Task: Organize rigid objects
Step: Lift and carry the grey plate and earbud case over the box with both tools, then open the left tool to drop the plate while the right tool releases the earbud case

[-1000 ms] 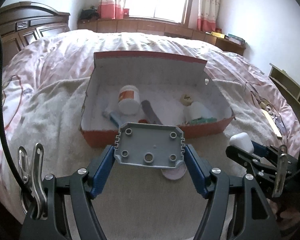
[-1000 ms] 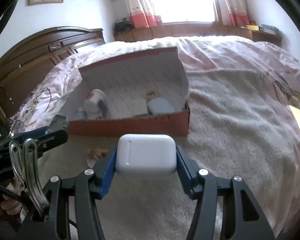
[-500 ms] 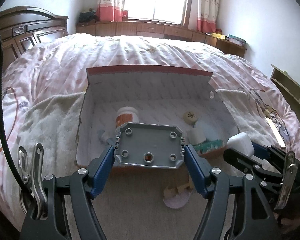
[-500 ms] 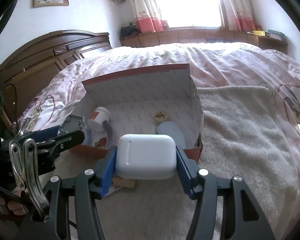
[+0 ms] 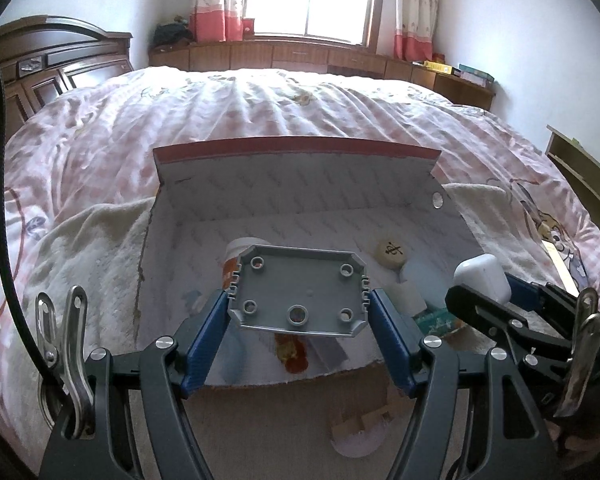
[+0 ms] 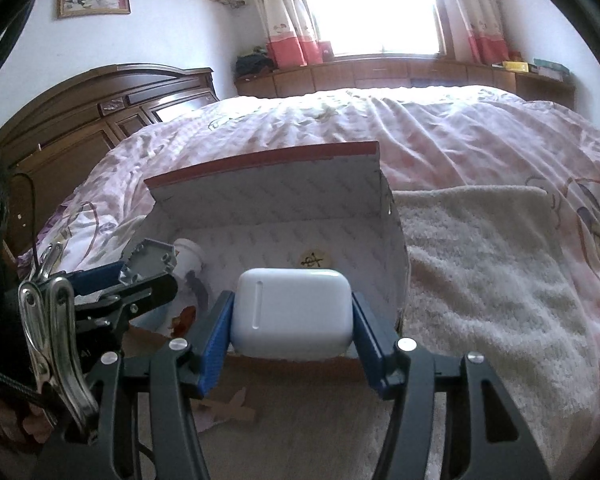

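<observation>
Both tools nearer, above patterned cardboard box (image 5: 300, 184)

**Box on the bed, both loads over it**

A box (image 5: 296, 184) sits on a towel (image 6: 480, 280) on the bed (image 5: 260, 104). In it lie a jar (image 5: 236, 254) at left and a disc (image 5: 389, 251) at right. The left gripper (image 5: 300, 312) holds a plate (image 5: 300, 290) over the box's middle; the right gripper (image 6: 292, 320) holds a case (image 6: 292, 312) to its right.

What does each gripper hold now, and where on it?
Left gripper clamps the grey plate by its short side edges; right gripper clamps the white case by its two ends.
</observation>
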Available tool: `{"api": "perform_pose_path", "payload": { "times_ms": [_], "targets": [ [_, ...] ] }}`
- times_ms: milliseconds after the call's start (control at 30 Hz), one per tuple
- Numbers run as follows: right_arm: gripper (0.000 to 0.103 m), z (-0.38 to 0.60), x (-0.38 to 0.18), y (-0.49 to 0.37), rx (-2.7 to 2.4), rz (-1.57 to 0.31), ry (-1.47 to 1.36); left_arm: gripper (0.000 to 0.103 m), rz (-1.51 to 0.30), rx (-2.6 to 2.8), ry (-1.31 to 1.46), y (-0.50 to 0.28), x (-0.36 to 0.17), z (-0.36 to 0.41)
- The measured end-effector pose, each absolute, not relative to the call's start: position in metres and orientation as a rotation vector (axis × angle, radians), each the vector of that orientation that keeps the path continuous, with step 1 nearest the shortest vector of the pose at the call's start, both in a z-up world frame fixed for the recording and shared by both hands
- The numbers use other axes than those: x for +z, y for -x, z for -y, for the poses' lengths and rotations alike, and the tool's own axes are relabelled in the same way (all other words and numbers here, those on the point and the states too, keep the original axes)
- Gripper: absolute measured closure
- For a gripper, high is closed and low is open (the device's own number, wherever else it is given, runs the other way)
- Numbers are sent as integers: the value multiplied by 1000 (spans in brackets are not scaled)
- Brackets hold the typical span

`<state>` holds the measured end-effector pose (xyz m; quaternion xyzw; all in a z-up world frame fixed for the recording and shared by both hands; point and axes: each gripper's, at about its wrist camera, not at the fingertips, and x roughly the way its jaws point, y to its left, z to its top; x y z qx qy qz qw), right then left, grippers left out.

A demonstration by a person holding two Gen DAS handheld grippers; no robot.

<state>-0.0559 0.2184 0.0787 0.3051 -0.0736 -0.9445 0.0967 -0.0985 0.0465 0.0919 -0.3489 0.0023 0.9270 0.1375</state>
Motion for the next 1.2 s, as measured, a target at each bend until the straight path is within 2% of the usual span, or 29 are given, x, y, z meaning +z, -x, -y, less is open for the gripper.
{"api": "perform_pose_path", "payload": {
  "times_ms": [633,1200],
  "targets": [
    [44,-219,65,82,-2817,197,-949,32,-36,2681,1052,123,76,-55],
    [43,-211,63,85,-2872,98,-917,31,-31,2720,1065,131,71,-52]
  ]
}}
